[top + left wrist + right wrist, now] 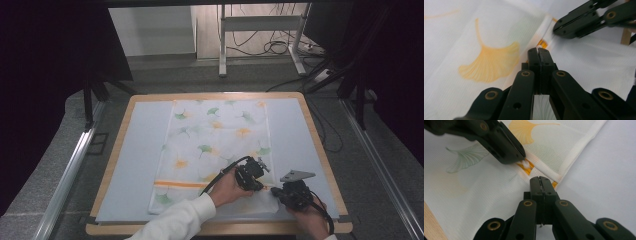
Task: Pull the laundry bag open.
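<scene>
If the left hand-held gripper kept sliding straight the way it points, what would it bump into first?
Probably the right hand-held gripper. The left hand-held gripper is shut on the leaf-print cloth, and the other one's black jaws sit ahead, a bit to one side. Depth is hard to judge, so it might slip just past them.

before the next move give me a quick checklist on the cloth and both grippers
1. Left gripper shut on cloth: ok, white fabric pinched at its tips.
2. Right gripper shut on cloth: cannot tell, shut at the hem, fabric between the fingers hidden.
3. Grippers apart: ok, close but not touching.
4. Cloth flat on mat: ok beyond the near corner.
5. Near right corner lifted: ok, folded over.
</scene>
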A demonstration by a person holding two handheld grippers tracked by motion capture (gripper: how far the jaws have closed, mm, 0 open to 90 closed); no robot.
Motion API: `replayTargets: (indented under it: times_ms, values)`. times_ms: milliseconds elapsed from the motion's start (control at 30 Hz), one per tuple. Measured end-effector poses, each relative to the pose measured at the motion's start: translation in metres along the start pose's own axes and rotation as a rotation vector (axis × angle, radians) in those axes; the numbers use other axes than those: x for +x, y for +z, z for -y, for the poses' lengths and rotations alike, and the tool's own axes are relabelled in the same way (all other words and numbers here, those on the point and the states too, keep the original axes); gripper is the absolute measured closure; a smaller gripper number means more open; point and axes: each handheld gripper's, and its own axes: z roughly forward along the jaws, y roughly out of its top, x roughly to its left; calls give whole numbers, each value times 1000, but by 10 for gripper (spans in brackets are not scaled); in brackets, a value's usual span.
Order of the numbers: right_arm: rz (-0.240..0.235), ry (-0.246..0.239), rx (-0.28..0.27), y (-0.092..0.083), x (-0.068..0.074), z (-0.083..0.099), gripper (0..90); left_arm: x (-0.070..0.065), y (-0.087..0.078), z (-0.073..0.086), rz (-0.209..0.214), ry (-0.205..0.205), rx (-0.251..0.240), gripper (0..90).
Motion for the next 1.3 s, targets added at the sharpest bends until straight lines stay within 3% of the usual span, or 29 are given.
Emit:
replayTargets:
  times_ms: [167,367,833,1300]
  values:
    - [-10,7,4,0,-1,0,900,-3,-1,2,-14,13,-2,900]
    - [-8,-1,0,0,-1,0,900,6,-7,10,6,-11,-3,900]
    - [-6,-8,-2,0,-1,0,900,16,-23,32,-16,-18,3,900]
    - [-10,-6,0,0,-1,0,900,31,-38,57,-18,-66,-17,900]
